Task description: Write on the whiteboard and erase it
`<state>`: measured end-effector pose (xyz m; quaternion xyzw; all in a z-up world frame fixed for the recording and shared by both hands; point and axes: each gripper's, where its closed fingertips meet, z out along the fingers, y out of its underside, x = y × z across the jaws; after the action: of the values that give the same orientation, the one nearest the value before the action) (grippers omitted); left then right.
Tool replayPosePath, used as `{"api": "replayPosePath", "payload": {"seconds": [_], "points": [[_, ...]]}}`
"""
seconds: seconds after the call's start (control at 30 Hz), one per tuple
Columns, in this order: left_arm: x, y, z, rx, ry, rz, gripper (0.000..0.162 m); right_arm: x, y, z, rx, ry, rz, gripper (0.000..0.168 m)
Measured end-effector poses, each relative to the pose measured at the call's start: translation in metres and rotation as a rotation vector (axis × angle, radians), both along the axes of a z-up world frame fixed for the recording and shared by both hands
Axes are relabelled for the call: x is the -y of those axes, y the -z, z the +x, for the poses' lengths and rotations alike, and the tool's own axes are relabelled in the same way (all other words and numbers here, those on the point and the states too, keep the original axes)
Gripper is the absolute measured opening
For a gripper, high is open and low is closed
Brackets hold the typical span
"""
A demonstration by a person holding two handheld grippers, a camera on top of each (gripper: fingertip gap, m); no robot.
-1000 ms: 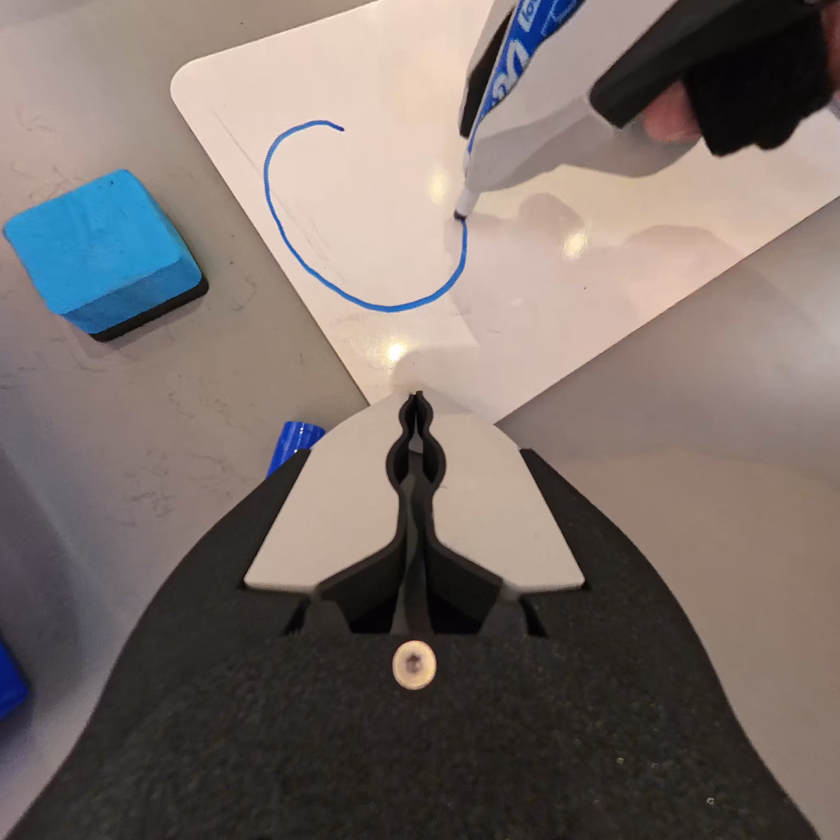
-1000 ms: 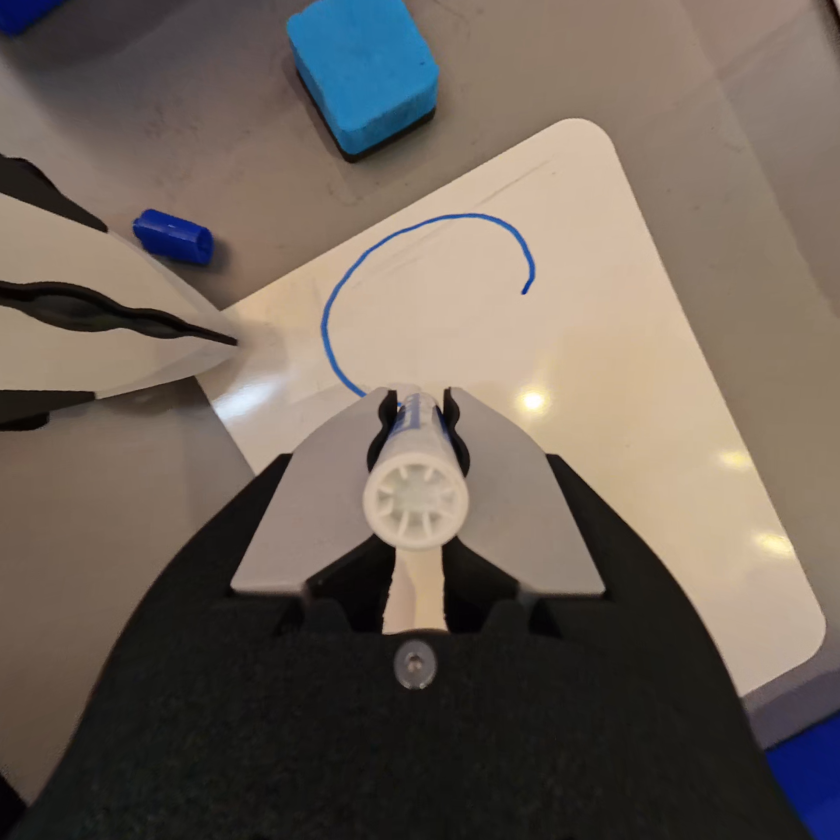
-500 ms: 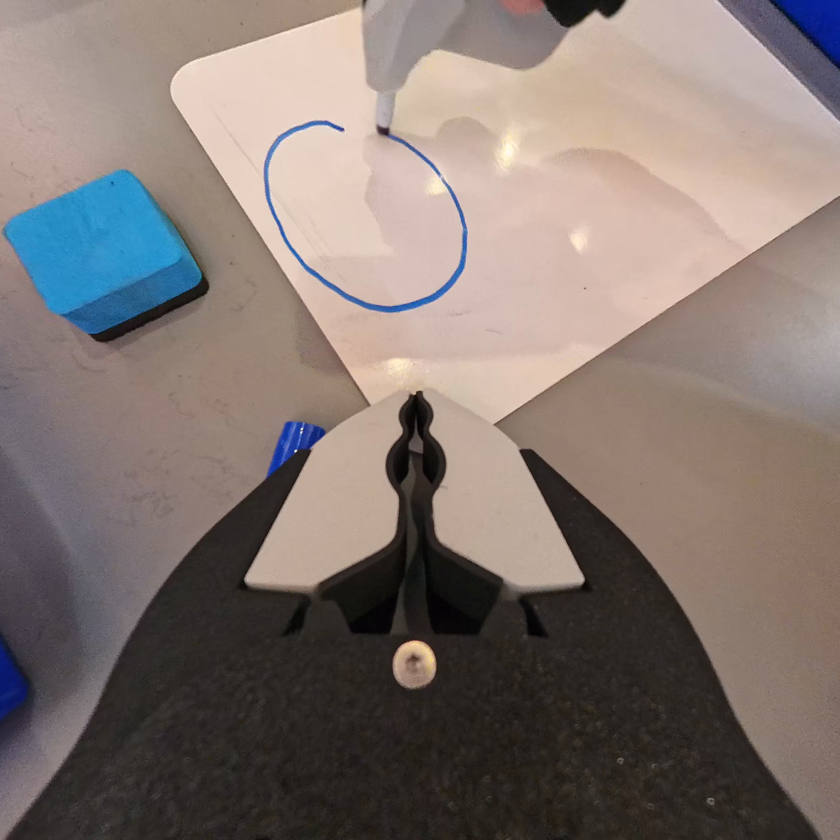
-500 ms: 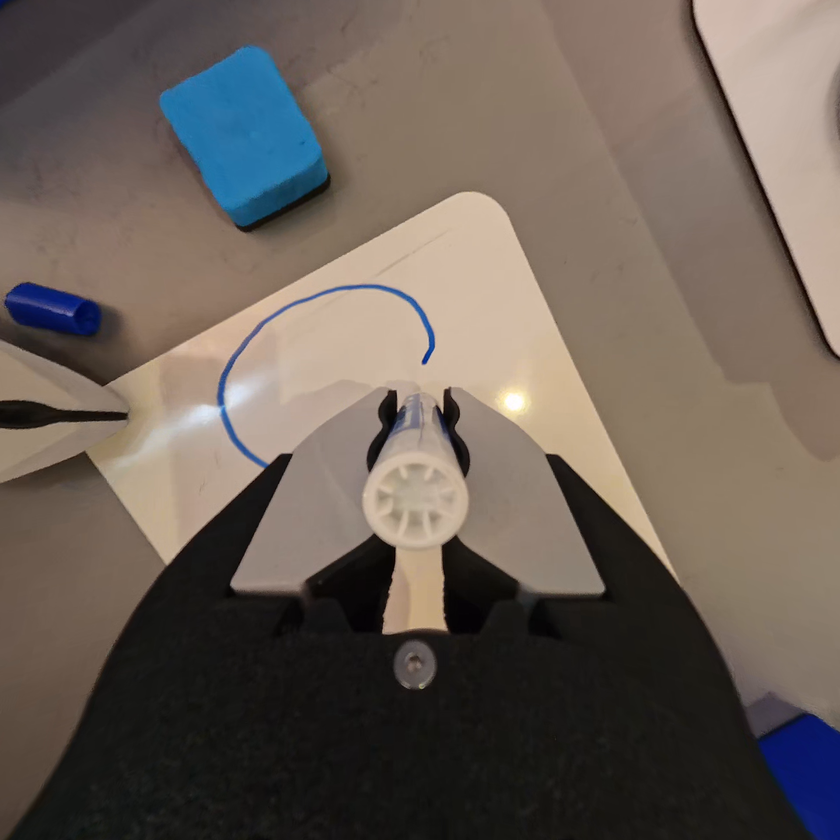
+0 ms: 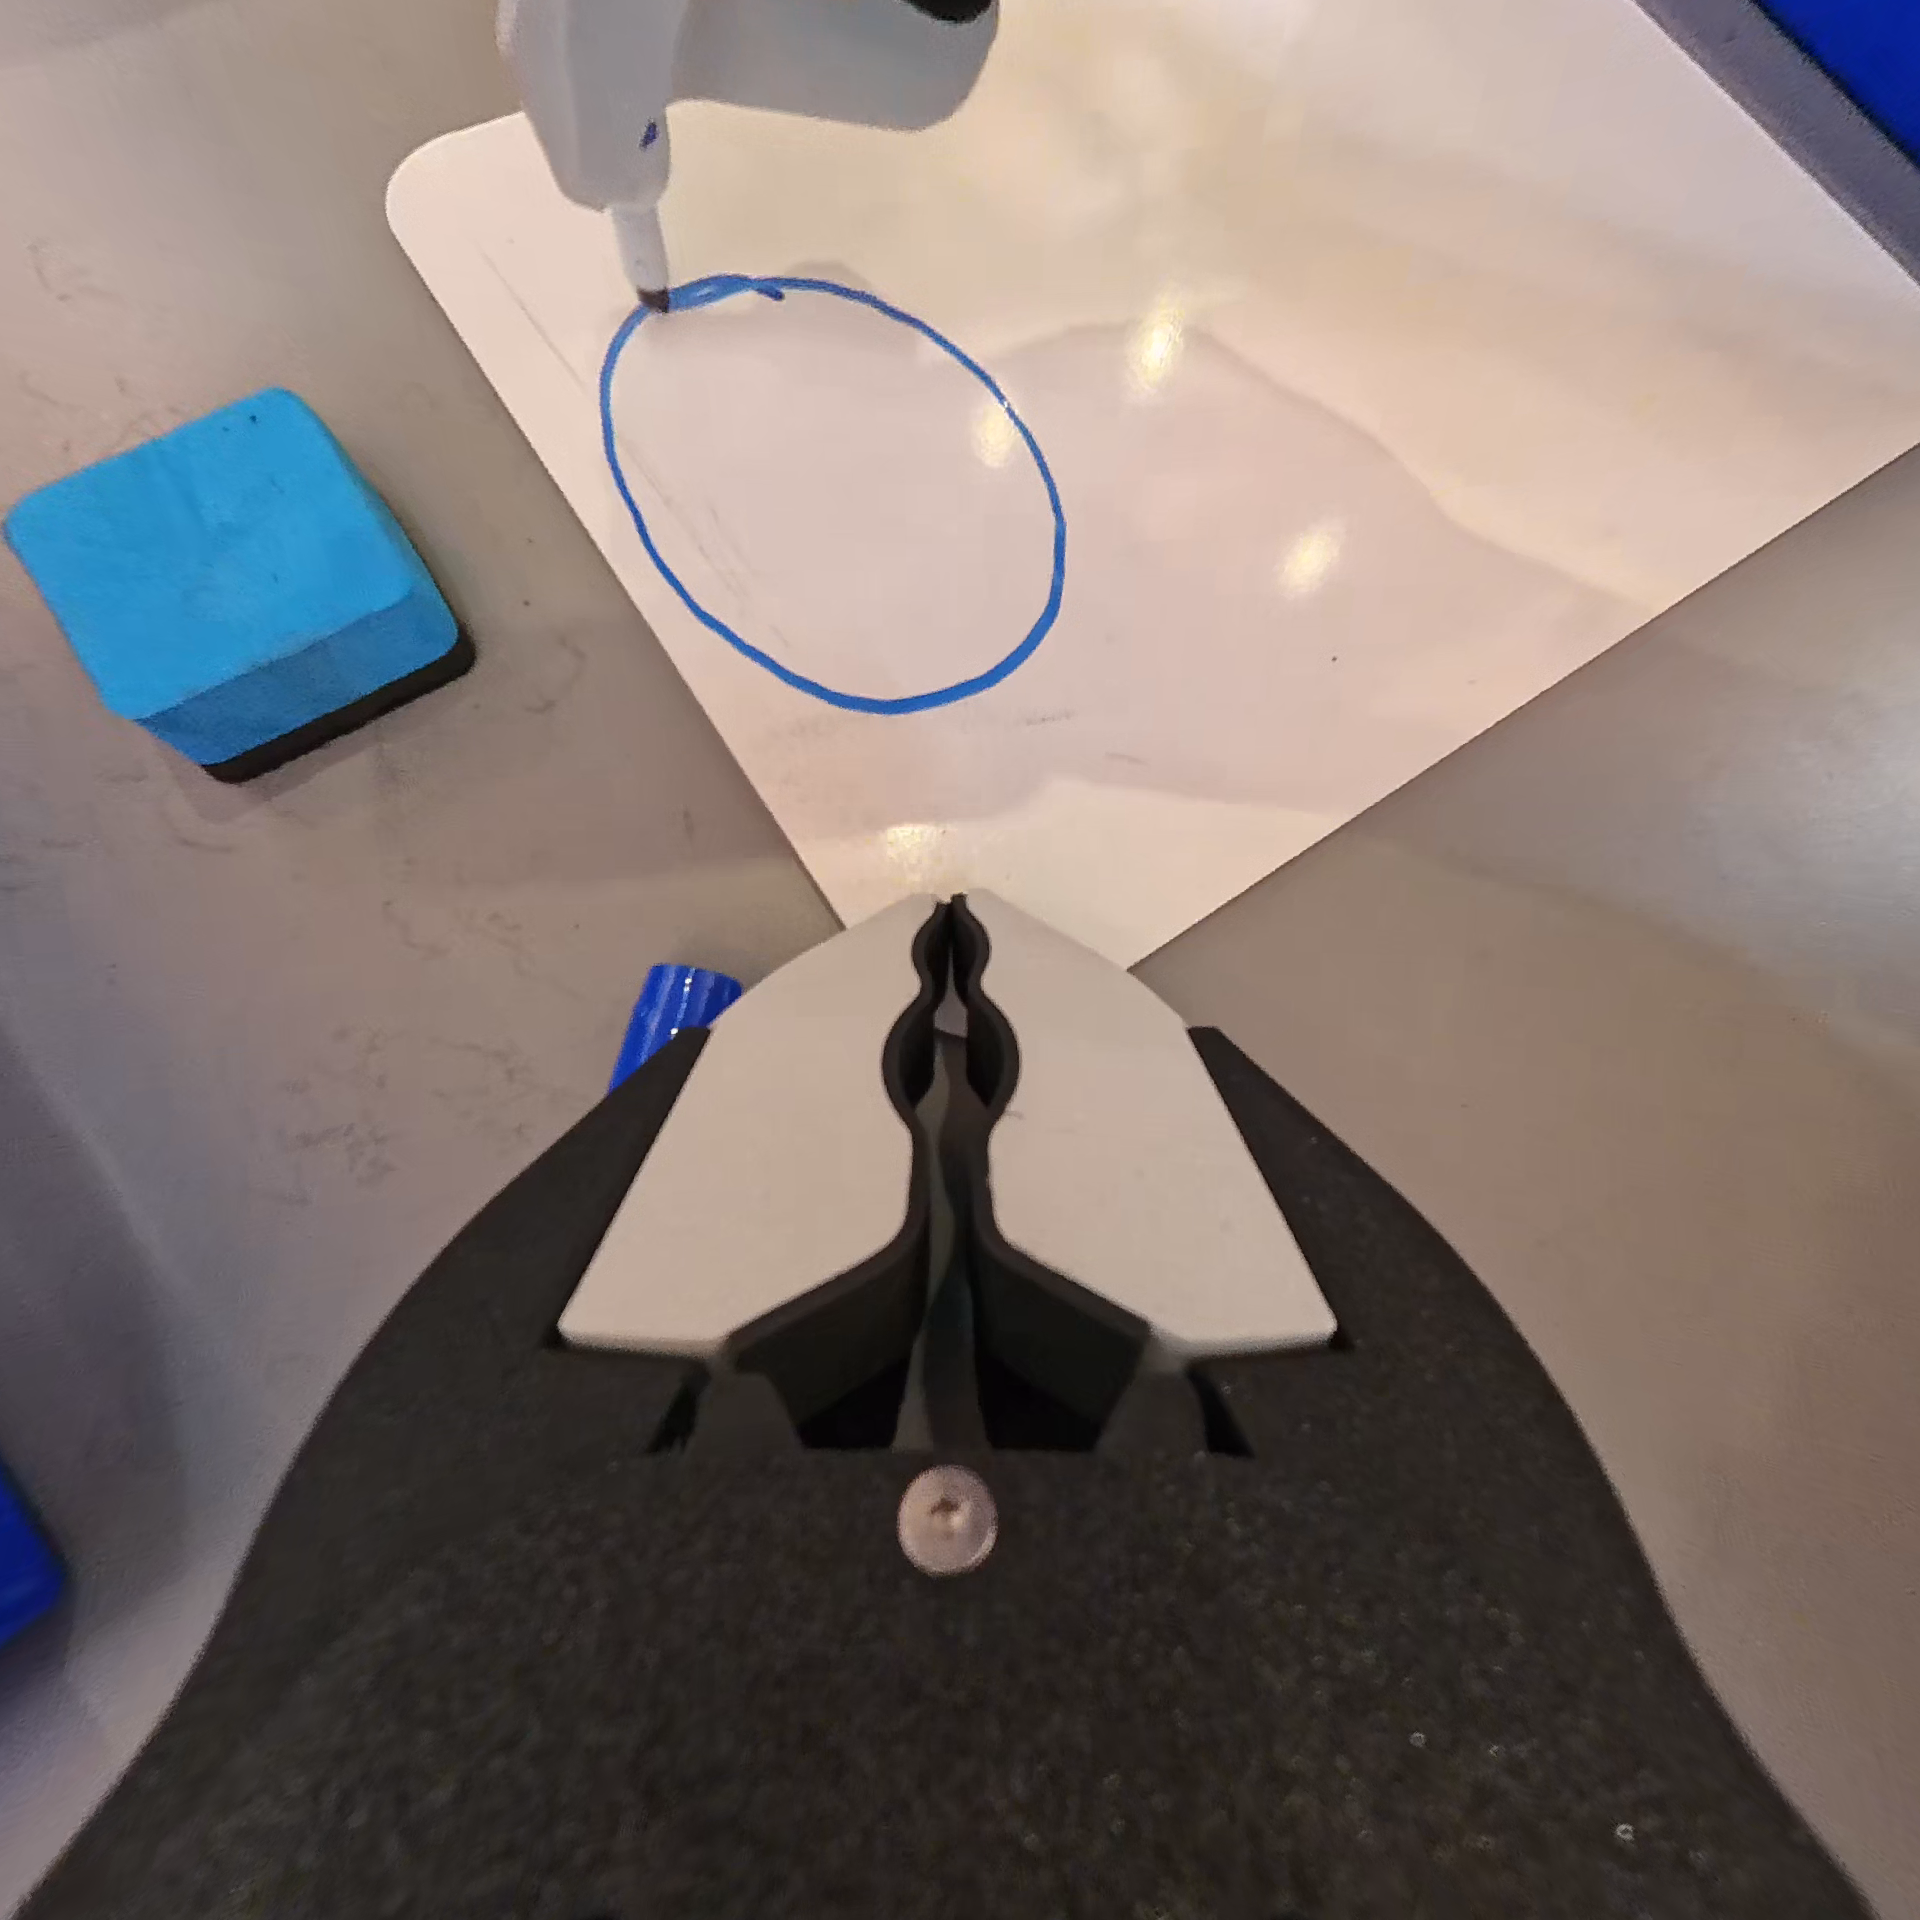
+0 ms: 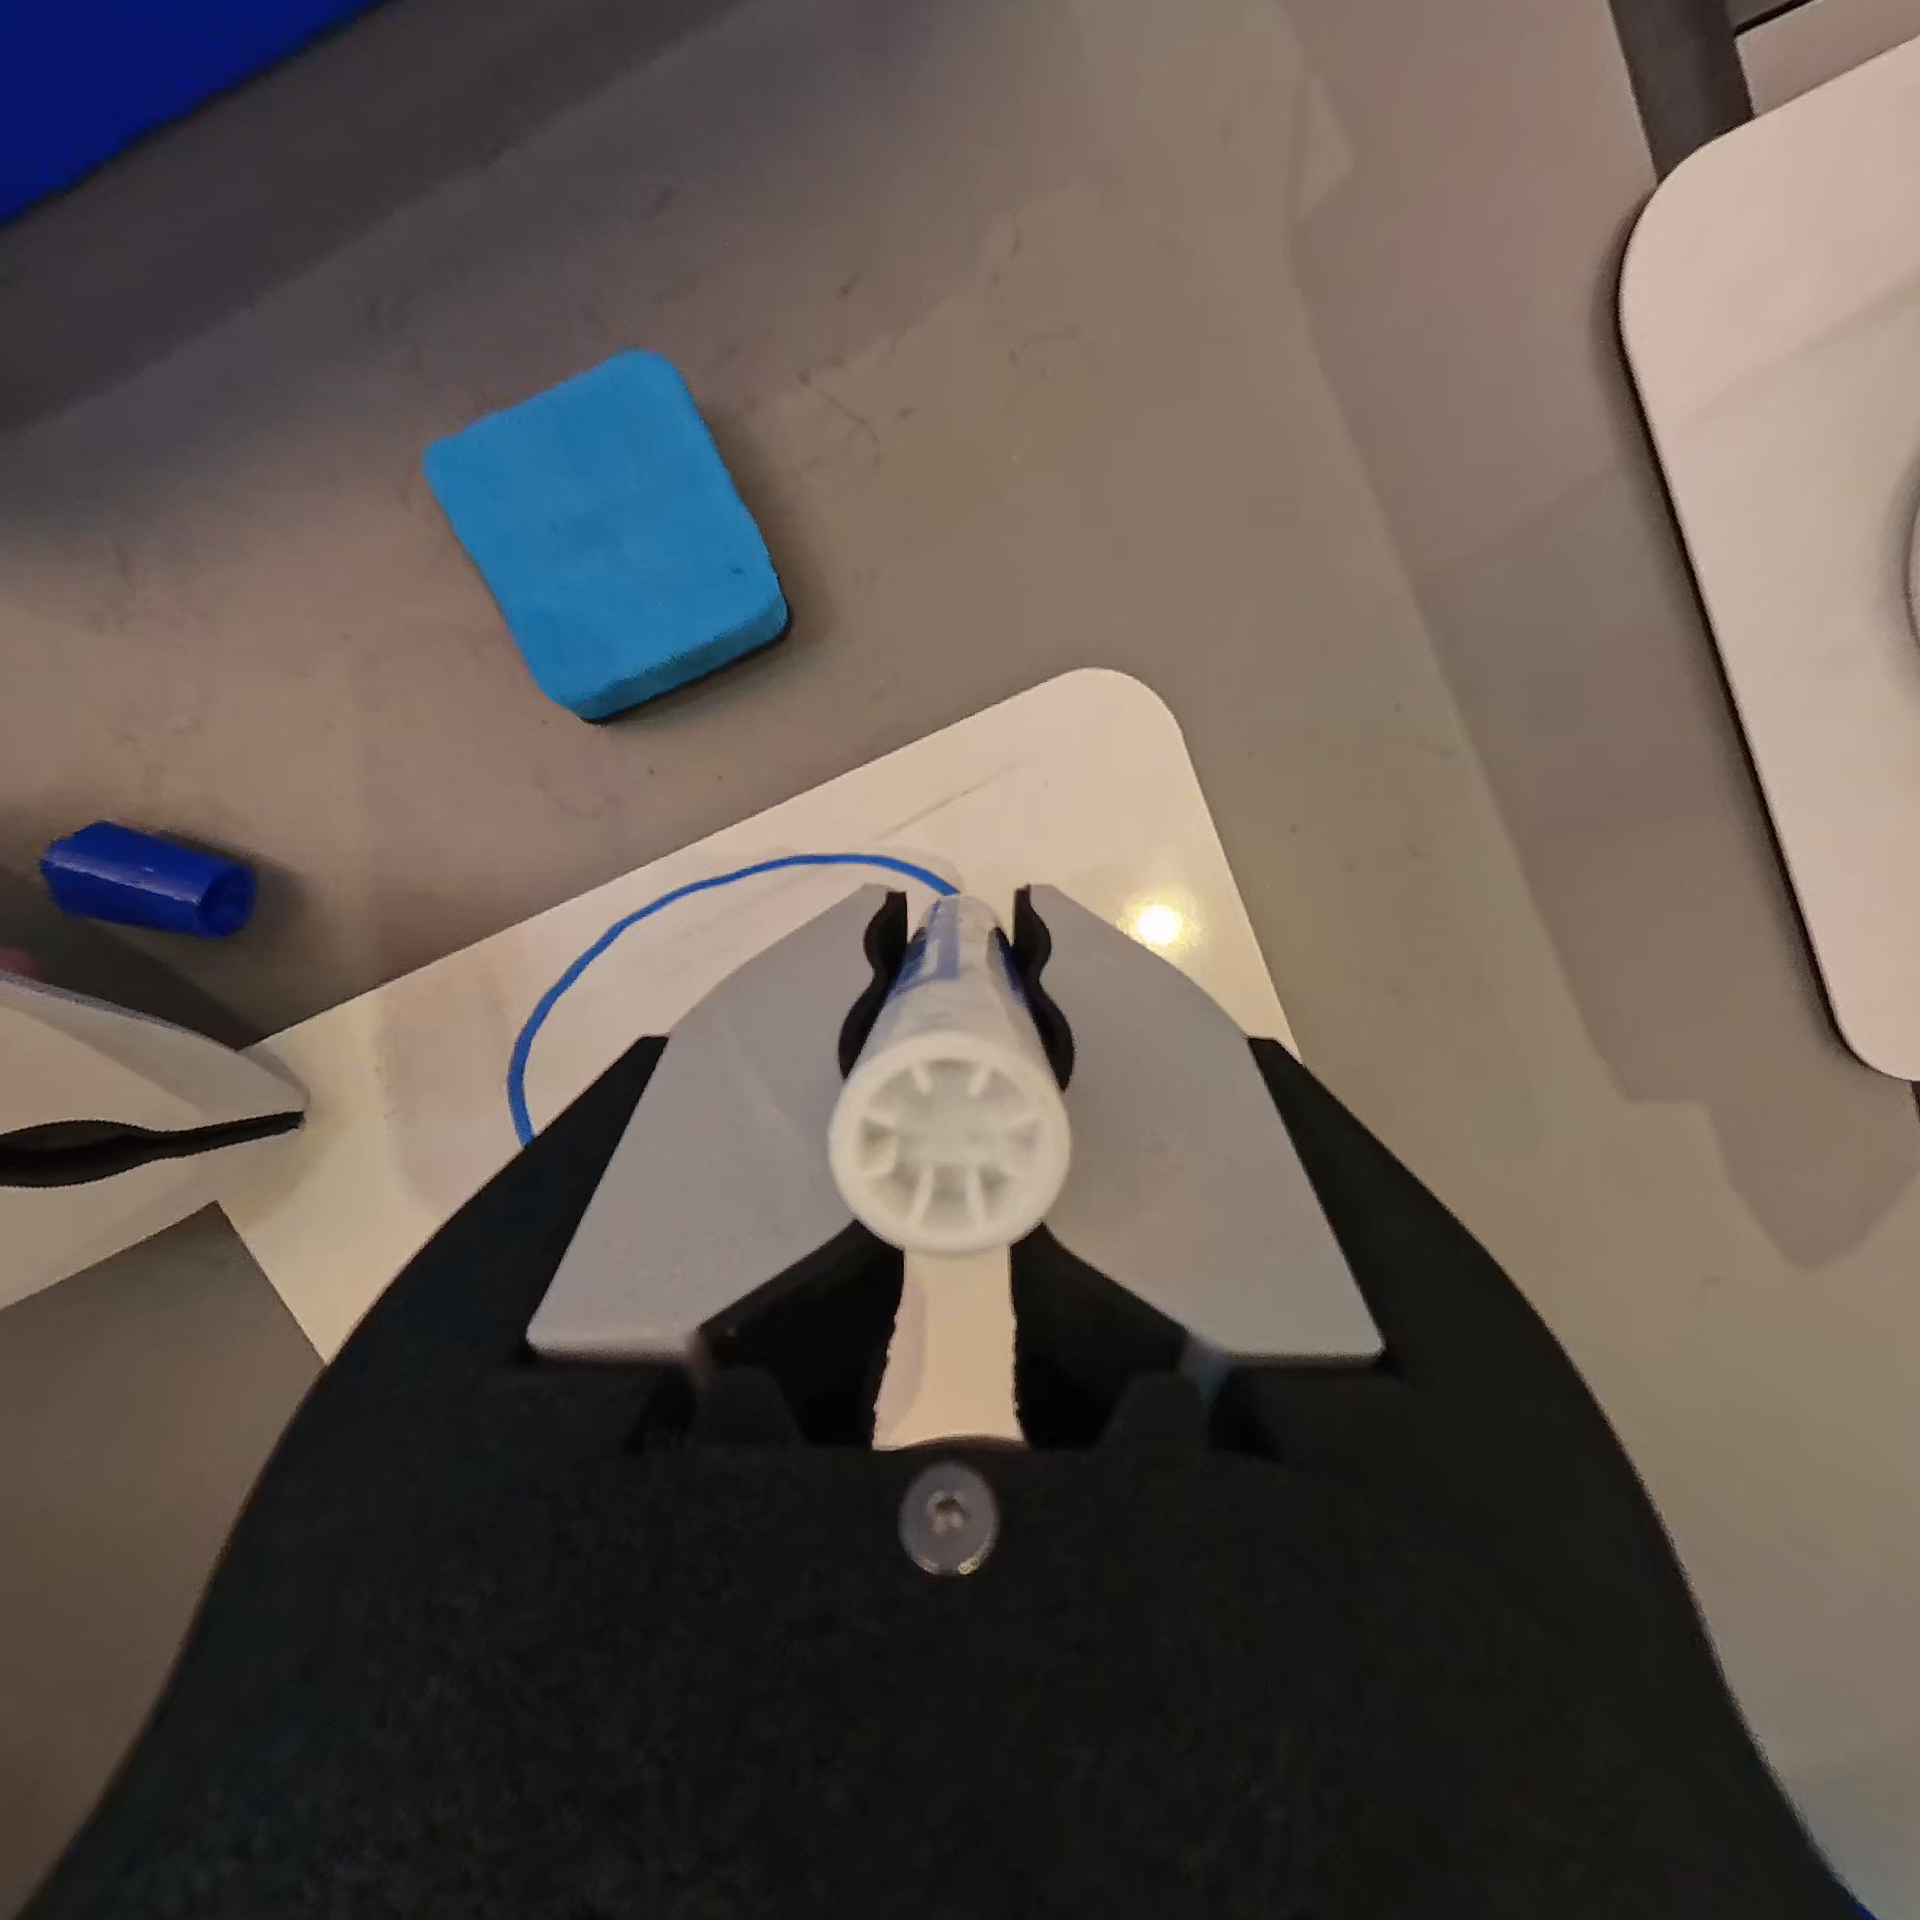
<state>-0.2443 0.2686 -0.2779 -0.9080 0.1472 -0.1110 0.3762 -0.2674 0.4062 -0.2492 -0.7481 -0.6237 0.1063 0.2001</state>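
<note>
Nearest, the left tool (image 5: 951,914) rests with grey fingers pressed together, empty, its tip on the glossy white whiteboard (image 5: 1351,416) corner. A blue marker cap (image 5: 665,1013) lies half hidden beside it on the mottled grey desk (image 5: 312,1039). The right tool (image 6: 951,904) clamps the white marker (image 6: 951,1132), its nib touching the board. Farther left sits the foam eraser (image 5: 218,561), blue on a black base. The blue oval (image 5: 831,499), open a second ago, is closed now.
</note>
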Motion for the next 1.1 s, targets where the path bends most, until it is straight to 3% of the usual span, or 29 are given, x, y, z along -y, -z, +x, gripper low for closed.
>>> {"api": "replayPosePath", "payload": {"seconds": [0.2, 0.33, 0.57, 1.1], "points": [[0.000, 0.000, 0.000, -0.002, 0.001, 0.002, 0.000, -0.003, -0.038, 0.033, -0.124, 0.082, -0.015, 0.019], [0.000, 0.000, 0.001, -0.011, 0.003, 0.005, 0.000, -0.011, -0.024, 0.063, -0.103, 0.143, -0.044, 0.020], [0.001, 0.000, 0.001, 0.000, 0.008, 0.001, 0.000, -0.015, -0.005, 0.064, -0.044, 0.153, -0.035, 0.019], [0.001, 0.000, 0.002, 0.002, 0.014, 0.000, 0.000, 0.002, 0.001, 0.069, -0.031, 0.160, -0.032, 0.020]]}}
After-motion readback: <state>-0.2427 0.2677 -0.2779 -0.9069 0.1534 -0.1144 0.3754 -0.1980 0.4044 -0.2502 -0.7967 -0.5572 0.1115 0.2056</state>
